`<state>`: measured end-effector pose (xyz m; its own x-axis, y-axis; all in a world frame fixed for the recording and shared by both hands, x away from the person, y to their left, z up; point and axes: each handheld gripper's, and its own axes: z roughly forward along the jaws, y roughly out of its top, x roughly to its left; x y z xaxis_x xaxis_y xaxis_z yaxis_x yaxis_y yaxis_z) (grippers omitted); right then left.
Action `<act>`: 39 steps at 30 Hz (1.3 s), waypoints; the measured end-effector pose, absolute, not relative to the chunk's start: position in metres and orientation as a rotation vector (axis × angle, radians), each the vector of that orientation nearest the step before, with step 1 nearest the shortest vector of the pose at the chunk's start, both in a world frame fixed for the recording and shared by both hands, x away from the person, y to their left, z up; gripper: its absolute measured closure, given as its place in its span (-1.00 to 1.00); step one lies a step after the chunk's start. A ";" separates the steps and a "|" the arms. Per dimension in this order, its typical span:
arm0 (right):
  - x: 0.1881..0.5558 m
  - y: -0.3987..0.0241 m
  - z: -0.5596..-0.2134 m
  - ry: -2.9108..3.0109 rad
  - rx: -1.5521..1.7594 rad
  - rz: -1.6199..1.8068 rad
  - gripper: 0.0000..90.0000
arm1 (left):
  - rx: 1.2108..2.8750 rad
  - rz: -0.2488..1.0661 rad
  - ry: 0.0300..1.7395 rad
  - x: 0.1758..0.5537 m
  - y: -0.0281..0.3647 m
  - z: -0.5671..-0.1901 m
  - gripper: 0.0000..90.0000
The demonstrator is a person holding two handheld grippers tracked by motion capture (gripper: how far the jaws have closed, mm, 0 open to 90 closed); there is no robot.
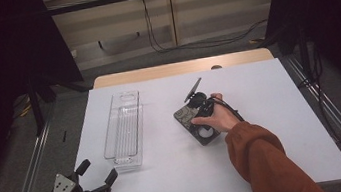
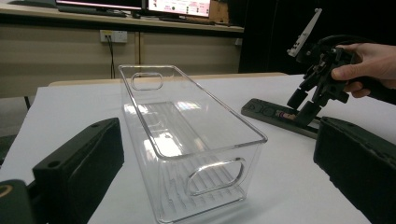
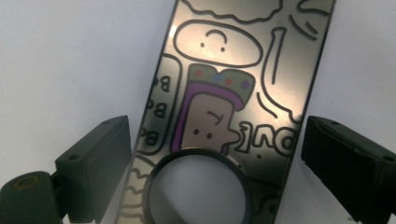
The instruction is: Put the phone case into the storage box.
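Note:
A dark, glossy flat case with cartoon drawings and a round ring lies on the white table sheet, right of centre. My right gripper is open, one jaw on each side of the case and neither clearly touching it. A hand holds the right gripper low over the case. A clear plastic bin with cut-out handles lies empty, left of centre. My left gripper is open at the front left corner and points at the bin. The left gripper view also has the right gripper on the case.
The white sheet covers a wooden table whose far edge shows. Metal rails run along both sides of the table. Cables lie on the floor beyond it, with dark curtains at left and right.

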<state>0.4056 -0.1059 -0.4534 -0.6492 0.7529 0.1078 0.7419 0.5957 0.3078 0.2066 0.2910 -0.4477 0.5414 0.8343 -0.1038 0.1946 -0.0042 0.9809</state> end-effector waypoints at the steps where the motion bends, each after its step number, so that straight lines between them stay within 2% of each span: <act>1: 0.406 -0.106 -0.454 2.779 1.290 0.496 -0.83 | 1.524 0.637 0.915 0.207 0.291 -0.448 -0.96; 12: 0.413 -0.102 -0.462 2.782 1.319 0.509 -0.90 | 1.520 0.622 0.914 0.207 0.290 -0.448 -0.96; 15: 0.413 -0.098 -0.465 2.784 1.310 0.475 -0.95 | 1.522 0.622 0.912 0.207 0.290 -0.448 -0.96; 25: 0.411 -0.086 -0.468 2.759 1.286 0.345 -0.97 | 1.521 0.616 0.910 0.208 0.289 -0.448 -0.96; 35: 0.411 -0.090 -0.464 2.764 1.272 0.356 -0.77 | 1.519 0.618 0.908 0.208 0.289 -0.448 -0.96; 39: 0.410 -0.091 -0.463 2.765 1.280 0.363 -0.75 | 1.530 0.622 0.903 0.207 0.291 -0.448 -0.96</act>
<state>0.4104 -0.0909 -0.4635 -0.6498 0.7594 0.0333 0.7422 0.6245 0.2433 0.2074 0.2906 -0.4478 0.5567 0.8240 -0.1057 0.1953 -0.0061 0.9807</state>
